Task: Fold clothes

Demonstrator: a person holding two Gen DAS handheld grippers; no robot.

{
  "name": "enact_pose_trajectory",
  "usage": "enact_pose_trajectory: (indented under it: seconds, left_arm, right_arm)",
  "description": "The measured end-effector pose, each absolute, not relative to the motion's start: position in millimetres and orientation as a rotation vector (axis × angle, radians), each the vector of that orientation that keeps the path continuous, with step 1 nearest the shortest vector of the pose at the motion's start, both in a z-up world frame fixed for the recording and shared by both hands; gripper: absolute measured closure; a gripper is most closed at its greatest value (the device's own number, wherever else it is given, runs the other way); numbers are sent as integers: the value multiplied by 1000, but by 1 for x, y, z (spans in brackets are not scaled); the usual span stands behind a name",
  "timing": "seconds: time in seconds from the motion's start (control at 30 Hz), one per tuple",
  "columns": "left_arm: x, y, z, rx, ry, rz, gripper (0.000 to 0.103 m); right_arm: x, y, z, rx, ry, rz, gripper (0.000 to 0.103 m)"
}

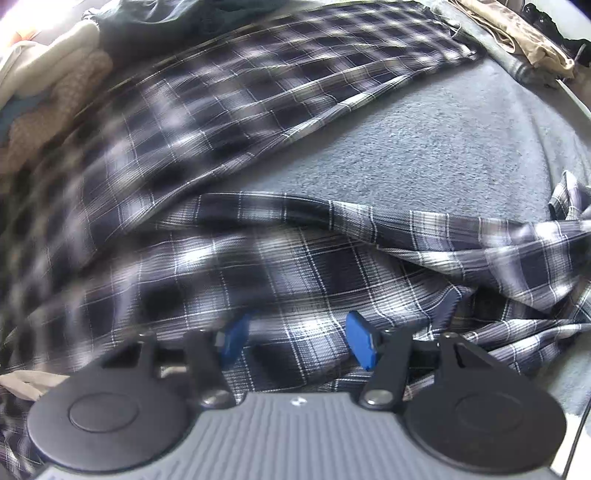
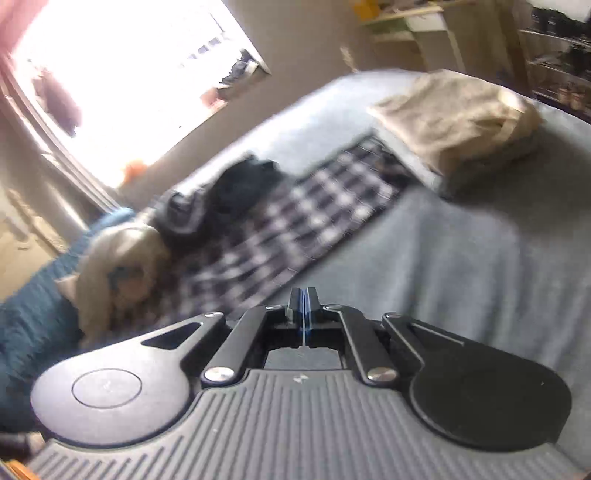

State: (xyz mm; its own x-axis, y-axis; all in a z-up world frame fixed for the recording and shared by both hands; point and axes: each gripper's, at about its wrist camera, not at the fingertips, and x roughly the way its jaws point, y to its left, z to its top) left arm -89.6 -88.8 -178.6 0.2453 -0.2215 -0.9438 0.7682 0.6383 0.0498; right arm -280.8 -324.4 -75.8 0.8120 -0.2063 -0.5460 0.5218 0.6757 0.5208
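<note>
The plaid garment [image 1: 258, 155] is thin woven cloth in navy, grey and white checks, spread long across a grey fleecy blanket [image 1: 424, 147] on a bed, with its near part rumpled into soft folds and ridges. The left tool [image 1: 295, 341] hangs just over those folds, its blue pads [image 1: 360, 343] spread wide with only plaid between them, gripping nothing. At the garment's left edge lies a heap of cream knitwear [image 1: 62, 99], nubbly and loose, with a dark garment [image 1: 147, 26] beyond it; at the far right corner a tan cloth [image 1: 517, 37] lies folded.

The right tool [image 2: 304, 295] is clenched, pads pressed flat together with nothing seen between them, held above the blanket and apart from the plaid. In its blurred view the plaid runs as a long strip toward a folded beige stack [image 2: 461, 122], thick and square-edged, resting on the blanket. A black bundle [image 2: 236, 184] sits on the plaid's far side, beside a cream heap and a teal knit cover [image 2: 37, 314]

The room has a bright window [image 2: 122, 74], a pale wall and wooden shelves [image 2: 554, 55] at the right
</note>
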Motion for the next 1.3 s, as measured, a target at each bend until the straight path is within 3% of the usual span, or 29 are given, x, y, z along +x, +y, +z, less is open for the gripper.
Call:
enact_pose_trajectory:
  seconds: [0.13,0.2,0.3,0.47,0.67,0.7,0.77,1.07,1.17,1.23,1.27,1.3]
  left_arm:
    - [-93,-86,-179,565,1129,-738,45]
    - [-97,-86,-179,568,1123,-746,45]
    - [-102,-85,-178,571,1113,-755,45]
    - [-108,-81,-177,569,1111,-754,45]
    - [-96,-82,-172,569,1105,-743,45]
    - [-95,-80,-172,565,1106,-740,45]
    - [-93,-75,-170,558,1109,-734,45]
    - [-83,-59,-171,507,1140,-708,45]
    - [-80,-52,-172,507,1143,-704,45]
    - [-76,-49,-175,503,1142,-702,45]
    - [-75,-48,-175,498,1143,-699,45]
    - [-73,-47,-177,491,1145,-698,45]
  right_arm:
    - [-279,-329,-81,695,522,-530,100]
    - [-300,-349,-102,883,559,-638,98]
    - [-337,-371,-140,1207,559,-772,84]
    - [-362,-389,-188,1458,533,-882,70]
    - [-355,-398,-216,1628,446,-775,68]
    - [-351,-397,-216,1634,431,-729,77]
    - [-343,-394,-203,1560,447,-701,101]
    - [-272,-319,-105,1183,328,-327,102]
    - [-220,-275,-103,1025,511,-156,98]
    - [-207,-259,-112,950,633,-165,82]
    - [-200,-251,-116,911,693,-170,68]
    - [-195,-244,-120,875,749,-176,64]
